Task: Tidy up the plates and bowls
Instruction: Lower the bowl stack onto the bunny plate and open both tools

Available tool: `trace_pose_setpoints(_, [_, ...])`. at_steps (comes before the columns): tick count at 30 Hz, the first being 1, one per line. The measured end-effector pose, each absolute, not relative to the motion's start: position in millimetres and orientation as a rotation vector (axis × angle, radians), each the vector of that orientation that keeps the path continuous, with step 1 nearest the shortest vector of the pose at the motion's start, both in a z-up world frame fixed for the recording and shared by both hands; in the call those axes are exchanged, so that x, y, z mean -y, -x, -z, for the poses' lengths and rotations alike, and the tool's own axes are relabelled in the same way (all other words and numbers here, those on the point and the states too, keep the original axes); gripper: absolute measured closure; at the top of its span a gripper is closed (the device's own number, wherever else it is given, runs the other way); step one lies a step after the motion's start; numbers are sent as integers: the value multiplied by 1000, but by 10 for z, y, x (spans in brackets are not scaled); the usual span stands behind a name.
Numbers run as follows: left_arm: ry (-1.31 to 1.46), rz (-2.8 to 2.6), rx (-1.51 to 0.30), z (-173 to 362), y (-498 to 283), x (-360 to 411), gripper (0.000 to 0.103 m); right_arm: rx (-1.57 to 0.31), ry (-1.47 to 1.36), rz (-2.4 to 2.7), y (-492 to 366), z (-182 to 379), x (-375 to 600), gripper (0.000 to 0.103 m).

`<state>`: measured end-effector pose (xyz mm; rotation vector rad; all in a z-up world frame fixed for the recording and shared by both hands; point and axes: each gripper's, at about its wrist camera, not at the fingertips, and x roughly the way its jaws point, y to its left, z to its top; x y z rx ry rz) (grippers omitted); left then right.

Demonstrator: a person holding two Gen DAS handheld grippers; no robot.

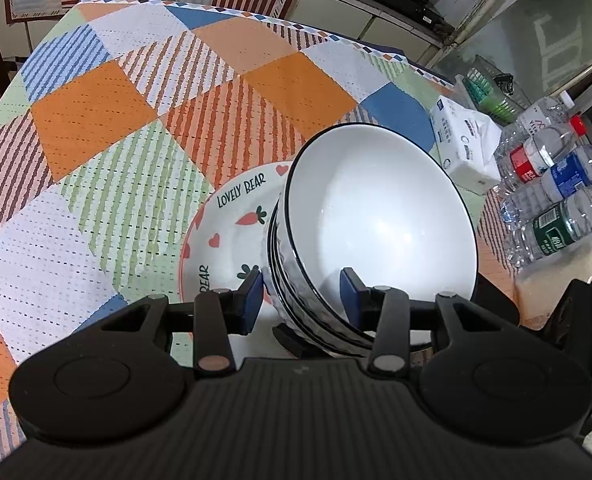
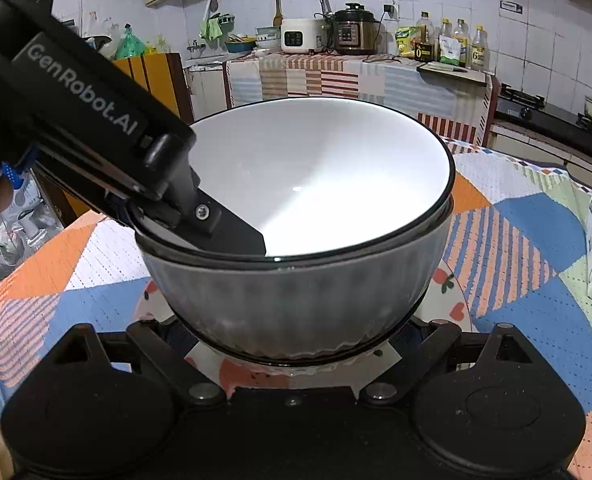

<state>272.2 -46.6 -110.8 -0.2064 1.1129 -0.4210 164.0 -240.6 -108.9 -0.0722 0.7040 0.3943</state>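
Observation:
A nested stack of white bowls point(image 1: 376, 208) with black rims and ribbed grey outsides tilts just above a "Lovely Bear" plate point(image 1: 231, 220) with hearts and carrots. My left gripper point(image 1: 302, 300) is shut on the stack's near rim, one blue pad outside and one inside the top bowl. In the right wrist view the same stack point(image 2: 304, 184) fills the centre, and the left gripper's finger point(image 2: 235, 236) lies against its inner wall. My right gripper point(image 2: 291, 360) reaches under the stack over the plate point(image 2: 452, 300). Its fingertips are hidden by the bowls.
The patchwork tablecloth point(image 1: 135, 120) covers the table. At its right edge sit a tissue pack point(image 1: 464, 144), several water bottles point(image 1: 556, 200) and a green basket point(image 1: 488, 92). A kitchen counter with cookers point(image 2: 336, 32) stands behind.

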Motion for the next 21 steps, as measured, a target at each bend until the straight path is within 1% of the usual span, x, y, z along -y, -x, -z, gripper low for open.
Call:
trace_pose_setpoints(8, [200,418,-1128,1204,-2735,469,63,-731,50,-373,-1652,1196,2394,8])
trace_pose_setpoints(21, [263,413,-1109,1255,-2719,369,62,-703,89,-359,-1615,1226,2315,8])
